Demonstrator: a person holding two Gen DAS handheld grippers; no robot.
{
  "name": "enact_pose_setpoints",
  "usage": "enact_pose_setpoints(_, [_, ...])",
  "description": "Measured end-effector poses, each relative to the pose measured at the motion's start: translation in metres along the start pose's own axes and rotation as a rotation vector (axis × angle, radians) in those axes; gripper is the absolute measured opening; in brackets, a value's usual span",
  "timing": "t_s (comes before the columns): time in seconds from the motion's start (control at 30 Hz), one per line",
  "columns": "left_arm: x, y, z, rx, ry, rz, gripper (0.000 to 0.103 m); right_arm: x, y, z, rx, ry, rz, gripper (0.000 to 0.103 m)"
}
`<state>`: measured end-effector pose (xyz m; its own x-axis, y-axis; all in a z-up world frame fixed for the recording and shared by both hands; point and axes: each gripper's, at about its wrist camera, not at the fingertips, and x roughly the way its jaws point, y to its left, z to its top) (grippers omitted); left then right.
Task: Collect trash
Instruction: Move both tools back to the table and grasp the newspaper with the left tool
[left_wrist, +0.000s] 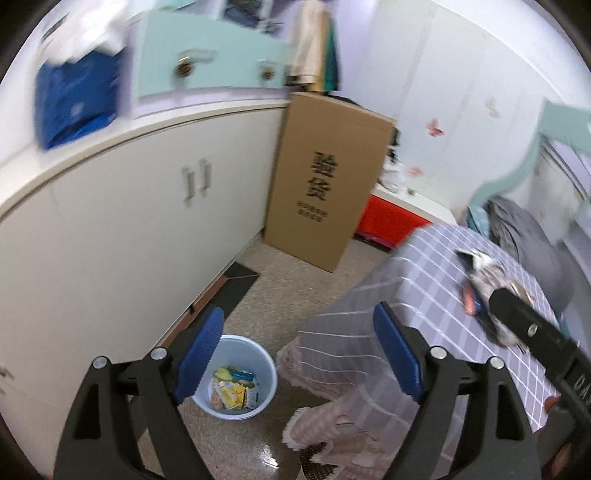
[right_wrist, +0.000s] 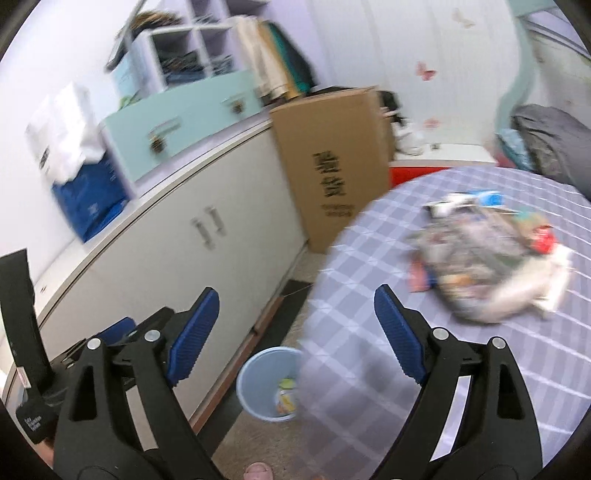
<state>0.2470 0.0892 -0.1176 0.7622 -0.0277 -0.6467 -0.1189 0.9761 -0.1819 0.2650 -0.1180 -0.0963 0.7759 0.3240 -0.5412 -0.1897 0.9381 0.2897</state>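
Left gripper nearest: jaws wide apart, nothing held. Below and between its jaws, on the floor, sits the blue bin w/ a few wrappers already inside. Right gripper: jaws also spread wide, empty. Trash pile lies on the checked counter, ahead and right of the right jaws, well apart; blurred, so items hard to tell. Judgement: reach step. Slow down, line jaws over one loose wrapper at pile edge, pinch firmly, avoid catching the cloth, then carry to bin.
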Motion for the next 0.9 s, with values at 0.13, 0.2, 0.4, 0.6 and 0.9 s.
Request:
enact_pose_setpoints(0.13, [0.005, -0.066, -0.005, 0.149, 0.004, -0.048, 0.082, -0.03, -0.058, 0.006, 0.057, -0.044, -0.094, 0.085])
enact_pose_setpoints(0.2, [0.006, -0.097, -0.009, 0.222, 0.005, -0.065, 0.082, -0.042, -0.084, 0.007, 0.089, -0.063, -0.137, 0.086])
enact_pose_setpoints(0.4, [0.021, -0.199, -0.033, 0.452, 0.024, -0.12, 0.082, -0.076, -0.173, 0.003, 0.214, -0.11, -0.264, 0.086])
enact_pose_setpoints(0.6, [0.039, -0.264, -0.051, 0.589, 0.016, -0.131, 0.082, -0.086, -0.229, -0.009, 0.314, -0.103, -0.303, 0.086])
enact_pose_setpoints(0.9, [0.066, -0.301, -0.057, 0.673, 0.002, -0.082, 0.082, -0.08, -0.254, -0.021, 0.362, -0.068, -0.272, 0.087])
